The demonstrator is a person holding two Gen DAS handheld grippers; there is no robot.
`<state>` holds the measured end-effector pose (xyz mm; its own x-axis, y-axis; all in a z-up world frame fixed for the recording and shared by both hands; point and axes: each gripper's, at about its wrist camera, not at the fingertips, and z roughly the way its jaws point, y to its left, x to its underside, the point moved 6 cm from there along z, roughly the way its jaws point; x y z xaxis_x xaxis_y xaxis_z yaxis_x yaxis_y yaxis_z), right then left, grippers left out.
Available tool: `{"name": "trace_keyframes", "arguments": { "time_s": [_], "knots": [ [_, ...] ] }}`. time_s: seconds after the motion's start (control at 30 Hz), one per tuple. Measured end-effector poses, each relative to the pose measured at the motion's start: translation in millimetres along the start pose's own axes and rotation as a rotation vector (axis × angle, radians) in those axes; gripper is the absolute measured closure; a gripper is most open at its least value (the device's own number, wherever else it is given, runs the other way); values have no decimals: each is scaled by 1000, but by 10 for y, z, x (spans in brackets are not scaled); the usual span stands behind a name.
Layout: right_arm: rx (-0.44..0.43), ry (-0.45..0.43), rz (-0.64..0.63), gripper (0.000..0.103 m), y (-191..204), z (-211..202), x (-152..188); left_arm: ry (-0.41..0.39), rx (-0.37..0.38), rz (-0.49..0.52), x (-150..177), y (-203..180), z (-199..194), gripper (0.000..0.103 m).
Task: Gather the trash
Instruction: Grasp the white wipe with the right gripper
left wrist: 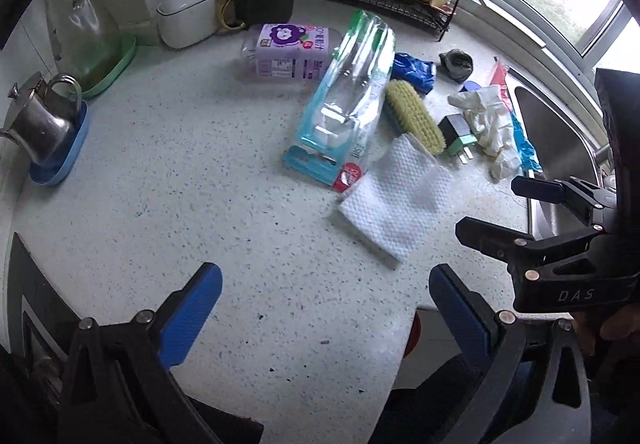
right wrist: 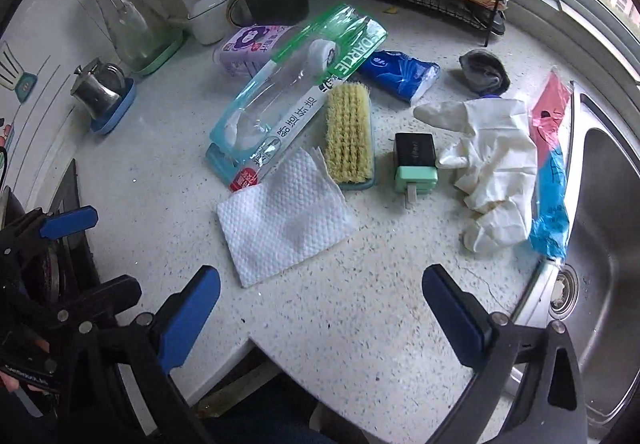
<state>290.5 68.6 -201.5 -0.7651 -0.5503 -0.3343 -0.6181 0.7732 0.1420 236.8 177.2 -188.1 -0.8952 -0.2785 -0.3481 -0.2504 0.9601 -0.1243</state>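
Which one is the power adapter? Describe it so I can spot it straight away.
Start at the steel sink on the right and move left across the counter, past the crumpled white gloves. The adapter lies flat between the gloves and the yellow brush, apart from both. It is the only hard boxy item: black body, mint-green end, metal prongs pointing toward the counter's front edge.

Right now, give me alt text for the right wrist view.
The open right hand-held gripper hovers above a white paper towel on a speckled counter, with a scrub brush, charger and rubber gloves behind it.
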Motion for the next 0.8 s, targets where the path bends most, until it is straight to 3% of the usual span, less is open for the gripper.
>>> {"name": "trace_keyframes", "arguments": {
  "time_s": [0.3,0.47,0.63,0.8],
  "knots": [
    [-24,102,79,8,-61,354,-101,33,20,26,-176,104,224,0],
    [14,113,83,22,-105,439,-161,41,34,18,-229,139,285,0],
    [30,112,63,26,-55,454,-209,44,44,26,-218,151,282,0],
    [62,106,-5,42,196,473,-194,44,49,13,-195,177,296,0]
  ]
}}
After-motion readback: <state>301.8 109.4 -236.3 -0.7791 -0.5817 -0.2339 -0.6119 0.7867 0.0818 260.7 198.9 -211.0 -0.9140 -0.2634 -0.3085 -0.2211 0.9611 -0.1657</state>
